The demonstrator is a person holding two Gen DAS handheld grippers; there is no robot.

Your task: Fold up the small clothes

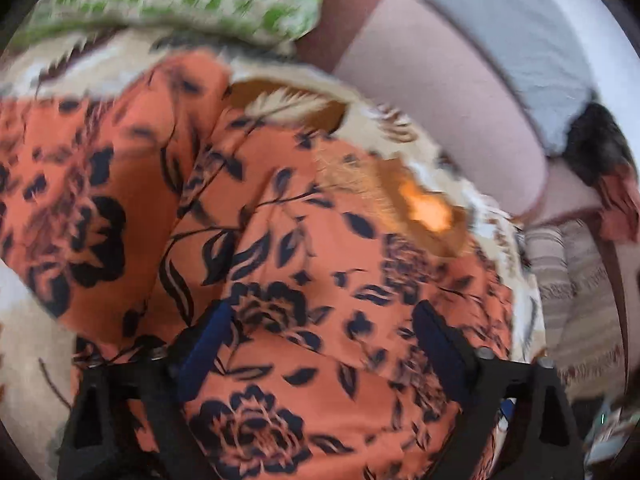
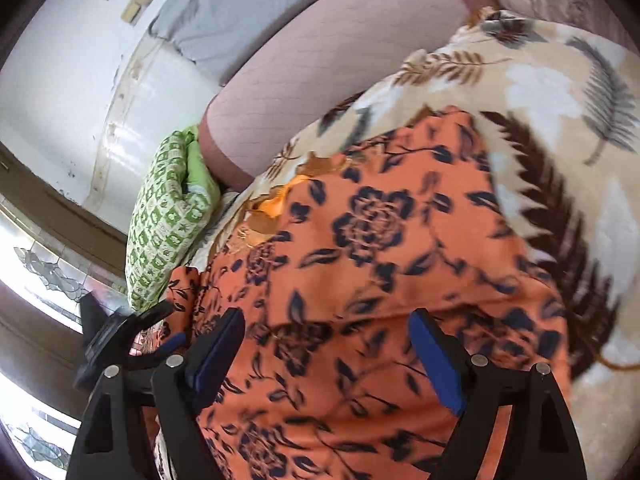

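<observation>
Left wrist view: orange black-floral fabric garment (image 1: 304,248) lies spread on cream leaf-print fleece blanket (image 1: 384,120), directly below and ahead of the left gripper (image 1: 320,344), jaws wide, nothing pinched. Right gripper (image 2: 326,344) also wide, over the same cloth. Neither clearly nearer; long axis unclear. No containers visible; green patterned pillow (image 2: 168,208) beside.

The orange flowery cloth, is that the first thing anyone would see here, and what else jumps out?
Yes, the orange cloth with dark blue flowers fills the middle of both views, spread on a cream blanket with big brown leaves. A green-and-white checked pillow sits at the cloth's far edge, against a pink cushion. The right hand-held gripper and the left hand-held gripper both stand open over the cloth.
</observation>
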